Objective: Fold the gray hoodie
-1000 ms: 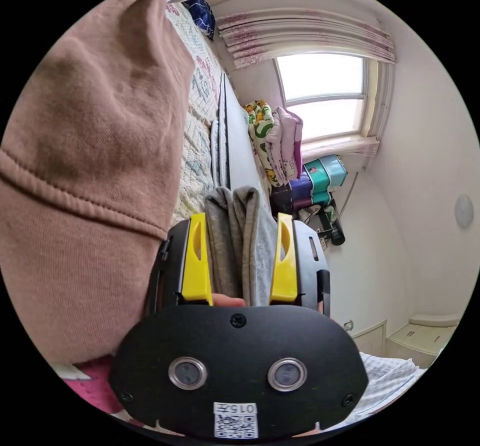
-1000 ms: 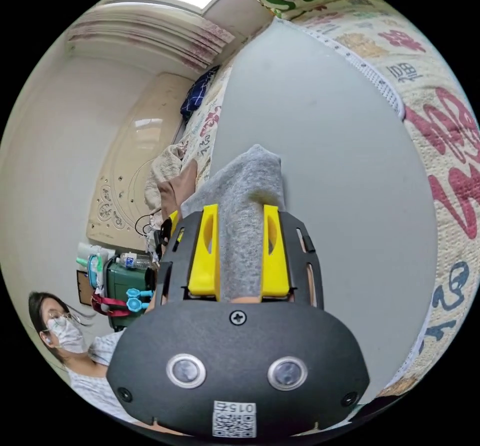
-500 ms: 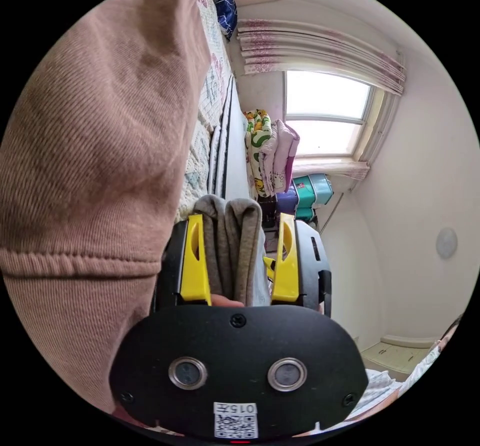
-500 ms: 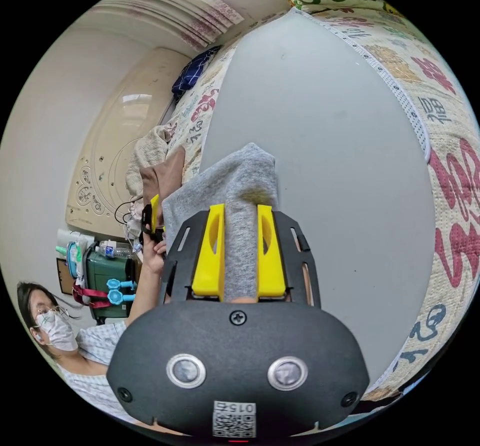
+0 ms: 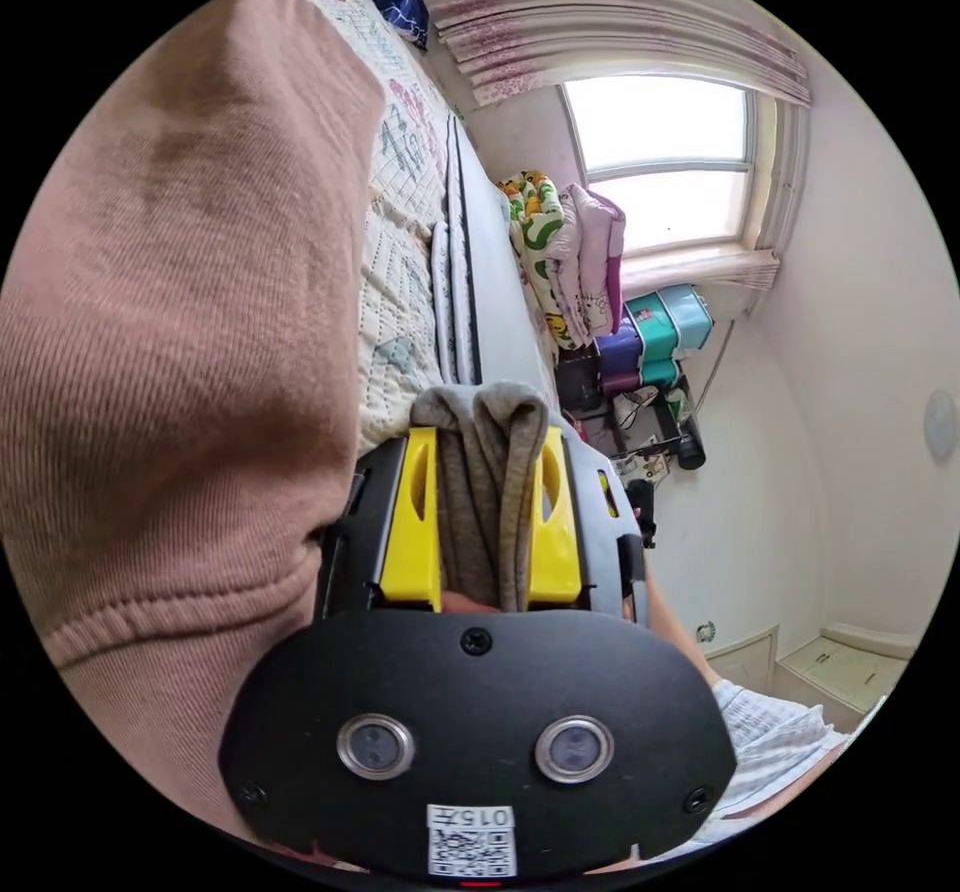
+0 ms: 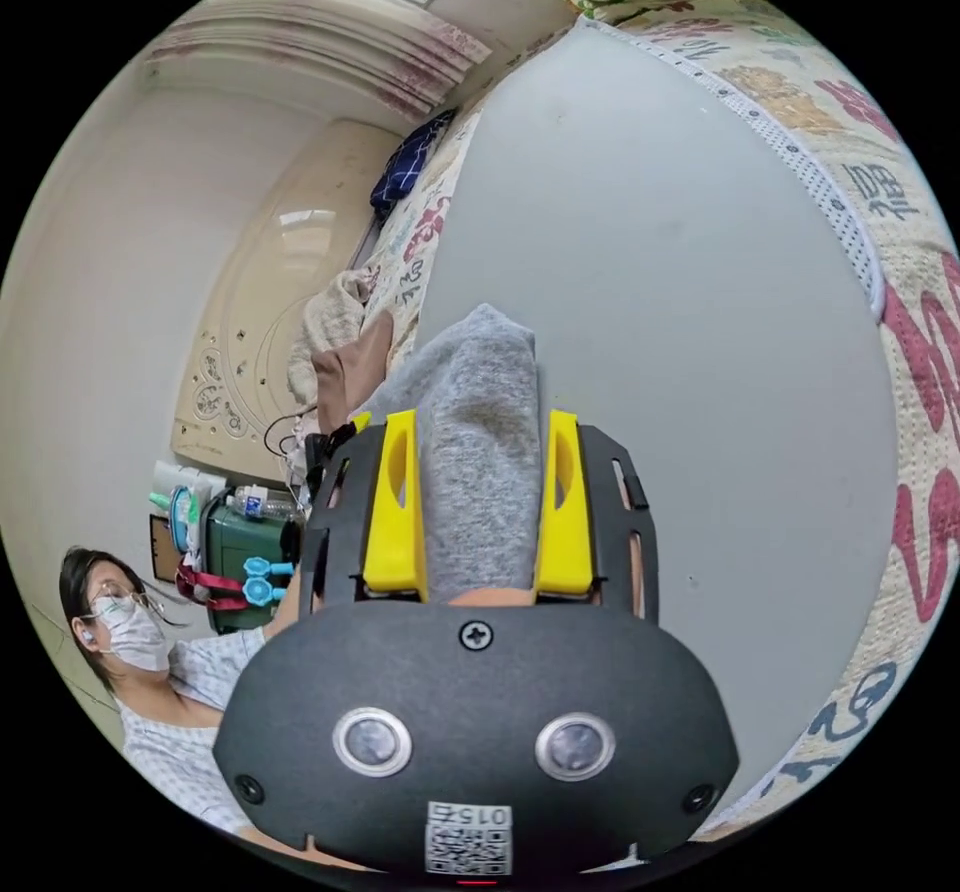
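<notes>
Both tongs, left tongs (image 5: 482,512) and right tongs (image 6: 480,507), are clamping gray hoodie (image 6: 478,452) folds, brown garment (image 5: 180,352) crowding left, gray bed sheet (image 6: 660,312) lying open ahead.

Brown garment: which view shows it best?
The left gripper view: the brown garment spans its left side, with ribbed knit and a stitched hem visible beside the left hand-held gripper. The right gripper view shows a small brown patch beyond the gray hoodie.
</notes>
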Demonstrator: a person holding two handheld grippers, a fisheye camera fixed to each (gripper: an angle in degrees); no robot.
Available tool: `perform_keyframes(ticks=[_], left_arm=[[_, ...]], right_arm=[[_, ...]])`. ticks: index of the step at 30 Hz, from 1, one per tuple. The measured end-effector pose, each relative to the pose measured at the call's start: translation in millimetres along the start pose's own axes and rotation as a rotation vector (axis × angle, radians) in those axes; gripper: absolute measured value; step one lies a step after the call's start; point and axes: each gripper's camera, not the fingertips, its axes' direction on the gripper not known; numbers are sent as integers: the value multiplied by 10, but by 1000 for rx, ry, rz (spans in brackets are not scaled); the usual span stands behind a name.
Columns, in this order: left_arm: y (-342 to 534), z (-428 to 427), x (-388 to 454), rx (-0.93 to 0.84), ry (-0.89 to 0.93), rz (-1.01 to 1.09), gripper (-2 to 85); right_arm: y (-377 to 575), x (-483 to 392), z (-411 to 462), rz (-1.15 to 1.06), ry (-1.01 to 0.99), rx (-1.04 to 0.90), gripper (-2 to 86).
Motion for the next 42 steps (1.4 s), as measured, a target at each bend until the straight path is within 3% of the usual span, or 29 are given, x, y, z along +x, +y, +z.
perform_keyframes(ticks=[6,11,15,19,23,27,31,37,42], left_arm=[[-298,16,114,-39,124,-44,88],[-491,-187,765,-32,195,55,79],[-321,-715,2274,3,132,381,74],[136,-1174,3984,76,225,664,73],[478,-1173,5315,68,292,819,74],[875,-680,6597,3,375,932,74],[1140,228,7534,-93,473,925,73],[1361,2047,8327,-259,678,782,77],[1219,3721,8600,-284,612,622,83]], right_arm=[[133,-563,68,-40,131,-143,118],[609,-1019,-201,-123,52,-40,89],[1303,-1490,-894,-245,-175,140,84],[2262,-1984,-1858,-407,-330,337,81],[3199,-2221,-2686,-520,-363,512,80],[4135,-2279,-3570,-563,-343,692,78],[4939,-2306,-4489,-527,-170,784,76],[5749,-2261,-5593,-419,78,895,76],[5447,-2000,-6006,-206,397,923,85]])
